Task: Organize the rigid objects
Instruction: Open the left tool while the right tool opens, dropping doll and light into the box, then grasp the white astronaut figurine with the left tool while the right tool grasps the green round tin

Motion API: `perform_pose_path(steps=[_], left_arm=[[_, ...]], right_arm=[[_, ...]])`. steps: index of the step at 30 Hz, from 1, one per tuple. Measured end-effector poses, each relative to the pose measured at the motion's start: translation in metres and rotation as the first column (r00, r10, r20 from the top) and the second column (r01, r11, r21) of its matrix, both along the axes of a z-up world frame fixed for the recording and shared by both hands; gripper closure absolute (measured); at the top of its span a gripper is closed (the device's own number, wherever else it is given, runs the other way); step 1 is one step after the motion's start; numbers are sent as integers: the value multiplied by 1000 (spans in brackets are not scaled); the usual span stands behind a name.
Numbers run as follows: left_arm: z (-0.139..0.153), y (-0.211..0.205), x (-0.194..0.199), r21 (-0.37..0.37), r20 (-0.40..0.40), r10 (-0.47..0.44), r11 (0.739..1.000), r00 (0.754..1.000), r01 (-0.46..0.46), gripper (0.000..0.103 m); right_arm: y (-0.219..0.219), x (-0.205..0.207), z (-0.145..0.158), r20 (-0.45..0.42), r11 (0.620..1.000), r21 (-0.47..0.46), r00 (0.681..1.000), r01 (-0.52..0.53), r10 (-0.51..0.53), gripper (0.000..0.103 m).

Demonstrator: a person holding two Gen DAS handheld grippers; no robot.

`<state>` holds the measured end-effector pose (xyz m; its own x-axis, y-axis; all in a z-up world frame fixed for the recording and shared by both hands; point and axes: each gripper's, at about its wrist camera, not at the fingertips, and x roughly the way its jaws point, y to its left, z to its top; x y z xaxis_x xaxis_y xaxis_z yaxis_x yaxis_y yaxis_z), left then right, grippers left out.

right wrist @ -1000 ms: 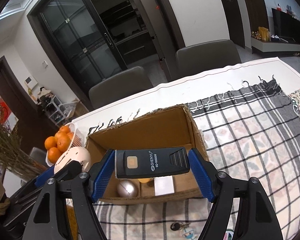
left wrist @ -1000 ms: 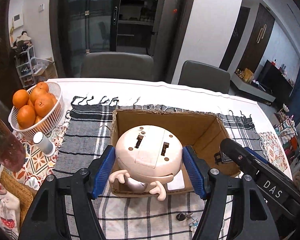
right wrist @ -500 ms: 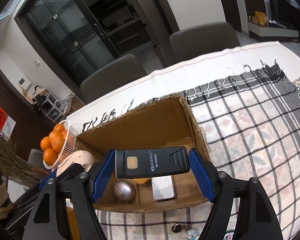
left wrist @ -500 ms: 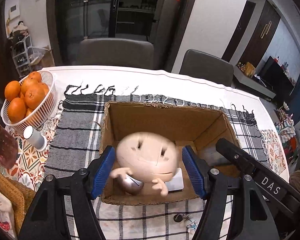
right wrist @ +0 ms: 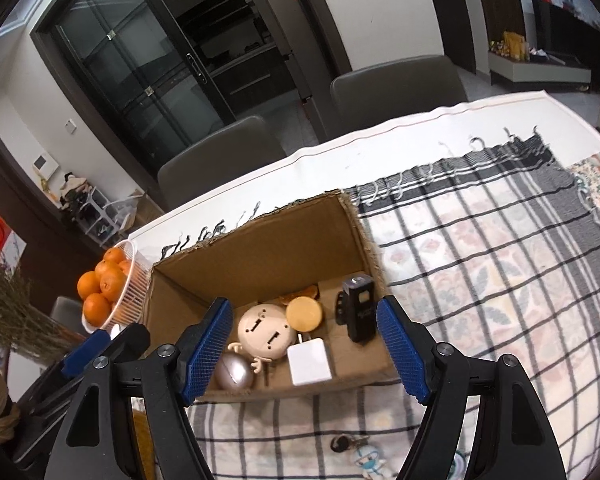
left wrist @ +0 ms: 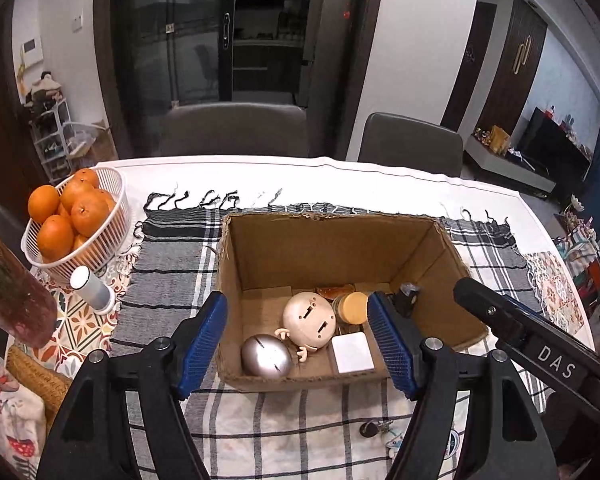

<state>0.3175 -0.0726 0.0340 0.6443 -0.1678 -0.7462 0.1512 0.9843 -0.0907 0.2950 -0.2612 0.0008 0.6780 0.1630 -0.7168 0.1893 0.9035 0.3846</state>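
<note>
One cardboard box (left wrist: 340,256) sits on the plaid cloth (left wrist: 168,276). Counted inside: one cream round figurine (left wrist: 309,320), one silver egg-shaped object (left wrist: 266,357), one white flat block (left wrist: 353,353), one jar with a tan lid (left wrist: 353,307), one black battery pack (right wrist: 359,307), and one orange-brown item (left wrist: 334,291) at the back, partly hidden.

Left gripper (left wrist: 298,344) hangs over the near edge of the box, fingers spread wide, gripping nothing. The figurine lies on the box floor between and below the blue pads (left wrist: 203,338), touching neither; egg just beside it on the left, white block on the right.

Right gripper (right wrist: 304,354) likewise spread wide and empty. The battery pack stands upright near the box's right wall, just inside the right pad in that view, apart from it. Figurine, tan lid and white block show between the pads (right wrist: 206,348), down in the box.

Outside the box: one white basket (left wrist: 112,216) of oranges (left wrist: 89,210), at least six visible, left of the cloth; one small white cylinder (left wrist: 90,286) just beside the basket; one keyring (right wrist: 350,444) with a small charm on the cloth in front of the box. Two grey chairs (left wrist: 234,130) stand behind the table.
</note>
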Motion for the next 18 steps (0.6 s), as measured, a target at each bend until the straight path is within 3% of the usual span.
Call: perform_pose_path(steps=[18], left_arm=[[-1, -20, -68, 24, 57, -57, 998, 997, 55, 26]], right_arm=[[-16, -77, 8, 15, 991, -119, 998, 63, -62, 27]])
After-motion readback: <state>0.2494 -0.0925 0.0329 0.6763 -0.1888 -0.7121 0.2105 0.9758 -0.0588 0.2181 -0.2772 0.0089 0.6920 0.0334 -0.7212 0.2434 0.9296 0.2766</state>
